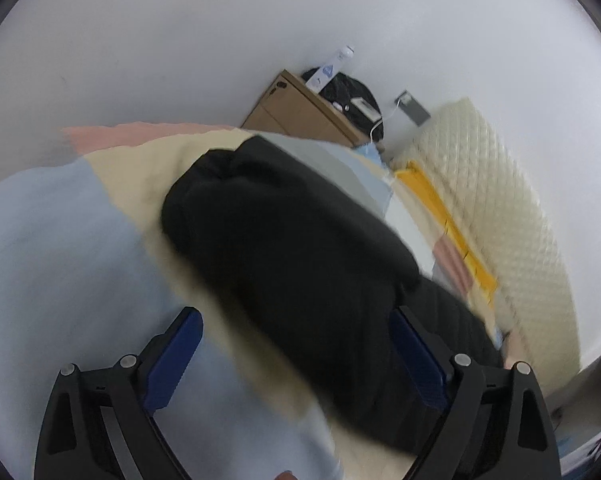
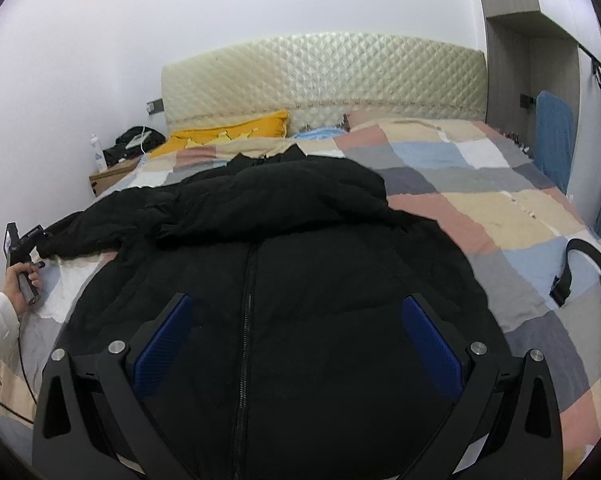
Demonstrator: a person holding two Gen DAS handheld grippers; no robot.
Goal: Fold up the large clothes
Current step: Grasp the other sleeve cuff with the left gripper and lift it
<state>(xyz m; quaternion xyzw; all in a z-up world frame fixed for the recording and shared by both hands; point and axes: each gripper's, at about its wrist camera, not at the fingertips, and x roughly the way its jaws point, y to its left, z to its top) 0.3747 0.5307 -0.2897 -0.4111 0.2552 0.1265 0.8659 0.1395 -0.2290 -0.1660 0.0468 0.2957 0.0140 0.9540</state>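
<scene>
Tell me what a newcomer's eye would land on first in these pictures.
The big black puffer jacket dominates, spread zipper-up across the middle of the bed on a checked patchwork quilt. Behind it, a yellow pillow lies at the foot of the quilted cream headboard. Both the right gripper and the left gripper are open over the jacket, holding nothing.

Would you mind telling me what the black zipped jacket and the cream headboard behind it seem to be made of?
Black zipped jacket: probably a matte synthetic shell over padding, judging by its puffy stitched panels. Cream headboard: apparently diamond-quilted leatherette or vinyl, given its slight sheen; fabric cannot be excluded.
</scene>
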